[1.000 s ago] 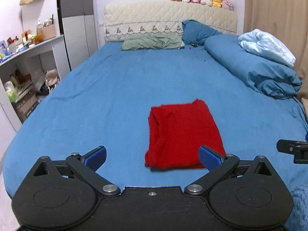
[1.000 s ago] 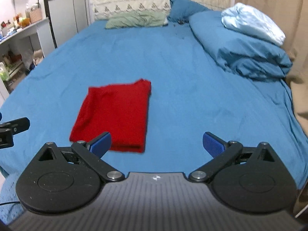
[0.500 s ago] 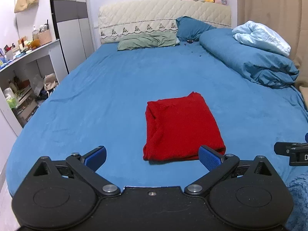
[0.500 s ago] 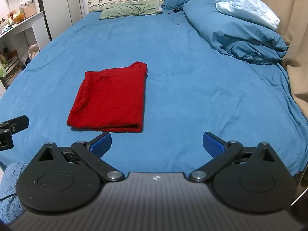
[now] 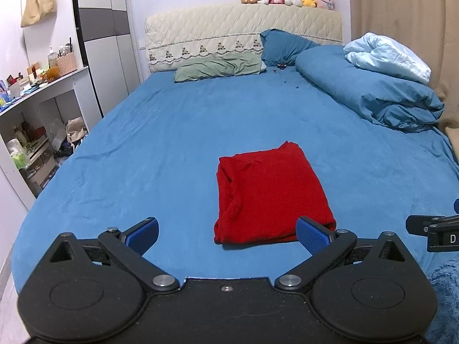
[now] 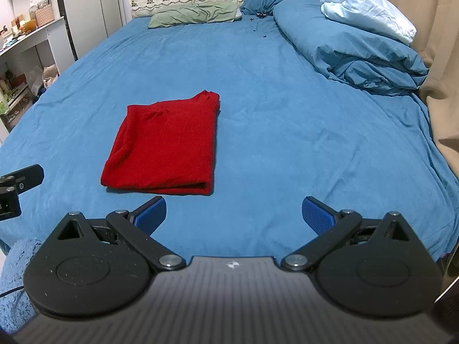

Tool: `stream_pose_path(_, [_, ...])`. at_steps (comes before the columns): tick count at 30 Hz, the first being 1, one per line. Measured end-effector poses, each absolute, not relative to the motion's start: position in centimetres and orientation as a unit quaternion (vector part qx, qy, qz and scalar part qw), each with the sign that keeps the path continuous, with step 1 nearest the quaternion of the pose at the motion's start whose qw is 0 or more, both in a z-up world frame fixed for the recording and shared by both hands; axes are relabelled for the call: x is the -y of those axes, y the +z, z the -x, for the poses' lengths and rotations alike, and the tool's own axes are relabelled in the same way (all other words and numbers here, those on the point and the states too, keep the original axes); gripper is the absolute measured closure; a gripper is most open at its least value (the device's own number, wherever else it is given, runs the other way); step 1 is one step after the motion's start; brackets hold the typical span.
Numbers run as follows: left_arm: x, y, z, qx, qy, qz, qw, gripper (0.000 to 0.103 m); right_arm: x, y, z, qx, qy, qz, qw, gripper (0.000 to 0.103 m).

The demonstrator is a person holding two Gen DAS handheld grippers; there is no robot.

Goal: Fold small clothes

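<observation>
A red garment (image 5: 269, 195) lies folded into a neat rectangle on the blue bed sheet (image 5: 172, 149); it also shows in the right wrist view (image 6: 169, 146). My left gripper (image 5: 226, 235) is open and empty, held back from the garment's near edge. My right gripper (image 6: 233, 215) is open and empty, near the bed's front edge, to the right of the garment. Neither gripper touches the cloth.
A rolled blue duvet (image 5: 370, 91) with a pale blue blanket (image 5: 387, 57) lies along the right side. Pillows (image 5: 221, 68) and a headboard sit at the far end. White shelves (image 5: 37, 109) stand left of the bed. A beige curtain (image 6: 439, 43) hangs on the right.
Both grippers have drawn back and risen from the folded red garment, which now sits farther off in both views. The garment itself has not moved.
</observation>
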State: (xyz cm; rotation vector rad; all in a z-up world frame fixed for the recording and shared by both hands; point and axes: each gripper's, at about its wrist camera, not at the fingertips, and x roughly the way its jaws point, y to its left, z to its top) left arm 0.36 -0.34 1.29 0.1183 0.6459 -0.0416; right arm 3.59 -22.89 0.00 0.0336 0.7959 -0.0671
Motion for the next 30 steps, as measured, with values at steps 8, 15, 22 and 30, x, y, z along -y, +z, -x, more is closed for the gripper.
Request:
stream_pose_path(8, [0.67,1.53,0.03,-0.311,-0.014,-0.062,0.948,0.0,22.49,0.1,-3.47,-0.388,-0.032,-0.015,0.921,0.0])
stream_pose_path(15, [0.91,1.65,-0.06,-0.31,-0.013,-0.062,0.948,0.0,22.39,0.2,-3.44,-0.387,-0.032,-0.014,0.921,0.0])
stream_pose_path(22, [1.1,1.76,-0.08,-0.309,-0.014,-0.063,0.949,0.0,22.41,0.44,-3.4,-0.386,-0.033,-0.012,0.922,0.0])
stream_pose_path(30, [1.13,1.78,-0.03,-0.307,-0.014,-0.062,0.95,0.0,22.47,0.58,-3.25,-0.383,-0.034,-0.011,0.923,0.0])
